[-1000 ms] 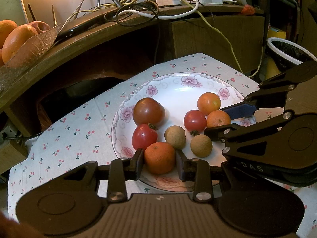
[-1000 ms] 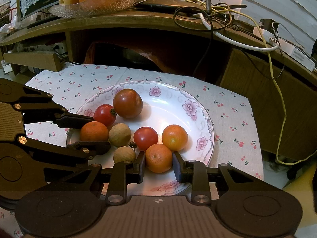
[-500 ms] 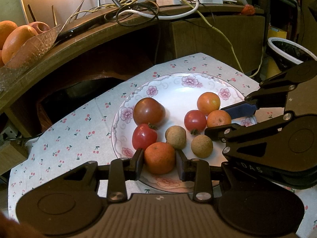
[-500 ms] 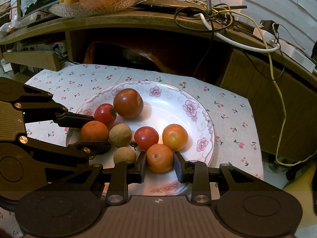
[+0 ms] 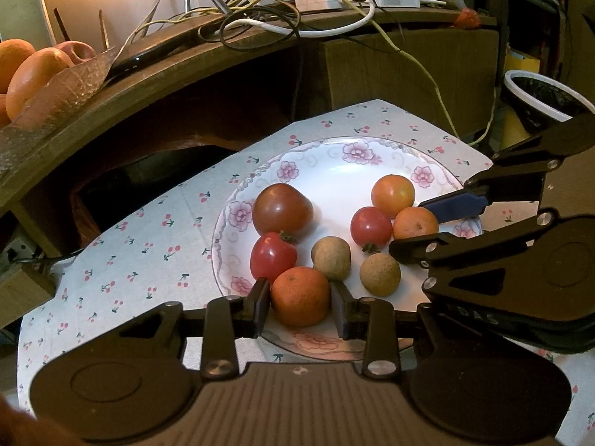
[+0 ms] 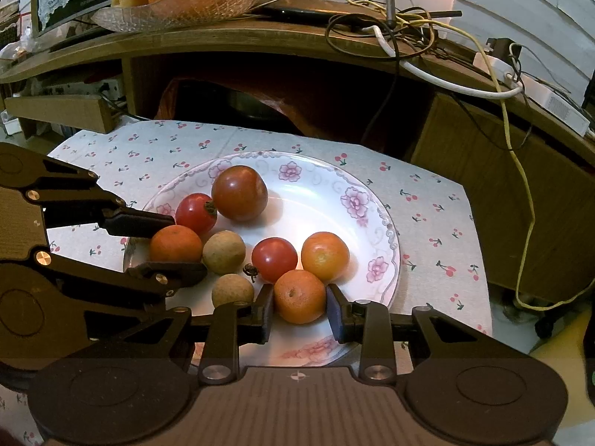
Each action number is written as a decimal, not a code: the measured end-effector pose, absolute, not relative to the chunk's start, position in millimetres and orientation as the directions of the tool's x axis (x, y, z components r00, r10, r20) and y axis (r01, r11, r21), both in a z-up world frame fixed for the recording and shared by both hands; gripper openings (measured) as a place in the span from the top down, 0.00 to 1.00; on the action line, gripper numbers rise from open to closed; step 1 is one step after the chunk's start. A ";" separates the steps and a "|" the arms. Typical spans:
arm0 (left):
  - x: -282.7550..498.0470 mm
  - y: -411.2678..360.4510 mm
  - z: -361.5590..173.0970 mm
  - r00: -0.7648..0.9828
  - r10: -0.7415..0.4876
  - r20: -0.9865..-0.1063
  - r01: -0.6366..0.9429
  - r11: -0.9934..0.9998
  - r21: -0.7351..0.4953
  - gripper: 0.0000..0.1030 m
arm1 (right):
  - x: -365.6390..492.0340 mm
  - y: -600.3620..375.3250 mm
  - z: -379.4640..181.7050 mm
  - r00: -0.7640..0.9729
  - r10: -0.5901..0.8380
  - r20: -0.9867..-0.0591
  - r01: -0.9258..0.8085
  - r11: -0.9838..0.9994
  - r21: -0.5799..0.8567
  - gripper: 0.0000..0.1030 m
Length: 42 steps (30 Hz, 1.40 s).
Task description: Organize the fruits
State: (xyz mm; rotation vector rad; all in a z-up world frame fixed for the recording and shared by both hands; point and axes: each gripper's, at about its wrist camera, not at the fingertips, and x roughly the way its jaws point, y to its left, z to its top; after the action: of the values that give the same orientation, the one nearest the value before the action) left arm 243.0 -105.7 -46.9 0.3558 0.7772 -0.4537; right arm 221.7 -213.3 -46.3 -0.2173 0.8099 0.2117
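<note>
You have one tabletop (image 6: 427, 200), under a cherry-print cloth, with one flowered plate (image 6: 327, 182) near its middle carrying all eight pieces.

Left tongs (image 5: 299, 293): jaws astride the left orange (image 5: 300, 296). They have just eased apart a little, and a thin gap shows at one pad, so I read them as released. Right tongs (image 6: 299, 303): jaws hard beside the right orange (image 6: 299, 296). Whether the pads press or merely flank it cannot be told.

Both oranges rest on the plate, on the side toward the tabletop's near edge. Each is bracketed at its widest part, which in my judgement keeps a round fruit from rolling as it is set down or taken up.

Count on the plate:
- One large dark tomato (image 6: 240, 193), toward the far edge.
- One orange-yellow tomato (image 6: 324, 256).
- Two oranges, as above.
- Two small red tomatoes (image 6: 196, 212).
- Two brown round fruits (image 6: 224, 252).

The kinds lie mixed, not grouped, so I judge the sorting unfinished.
</note>
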 end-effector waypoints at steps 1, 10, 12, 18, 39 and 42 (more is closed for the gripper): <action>243.6 -105.2 -46.5 0.626 -0.258 -0.736 0.513 0.847 0.140 0.60 | 222.0 -213.9 -46.0 0.671 0.102 -0.734 -0.268 0.957 -0.111 0.68; 239.7 -105.2 -44.6 0.634 -0.250 -0.732 0.509 0.847 0.152 0.57 | 219.8 -215.4 -44.6 0.674 0.098 -0.732 -0.262 0.958 -0.113 0.64; 238.9 -105.0 -43.8 0.636 -0.249 -0.731 0.508 0.848 0.153 0.57 | 219.2 -215.8 -44.2 0.675 0.098 -0.731 -0.262 0.958 -0.114 0.64; 235.9 -103.5 -40.9 0.641 -0.246 -0.727 0.504 0.849 0.158 0.54 | 217.0 -218.2 -42.5 0.677 0.100 -0.729 -0.261 0.959 -0.111 0.63; 227.6 -95.7 -33.1 0.666 -0.199 -0.718 0.443 0.881 0.166 0.38 | 207.8 -216.5 -38.9 0.683 0.101 -0.723 -0.265 0.957 -0.116 0.59; 225.0 -91.8 -30.1 0.675 -0.192 -0.712 0.427 0.889 0.164 0.35 | 205.9 -217.1 -37.1 0.686 0.102 -0.720 -0.259 0.959 -0.111 0.58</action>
State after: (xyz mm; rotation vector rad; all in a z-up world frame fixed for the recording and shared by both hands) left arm 225.0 -91.8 -30.1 0.3326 0.7545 -0.3556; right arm 205.9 -217.1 -37.1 -0.2109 0.7903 0.2038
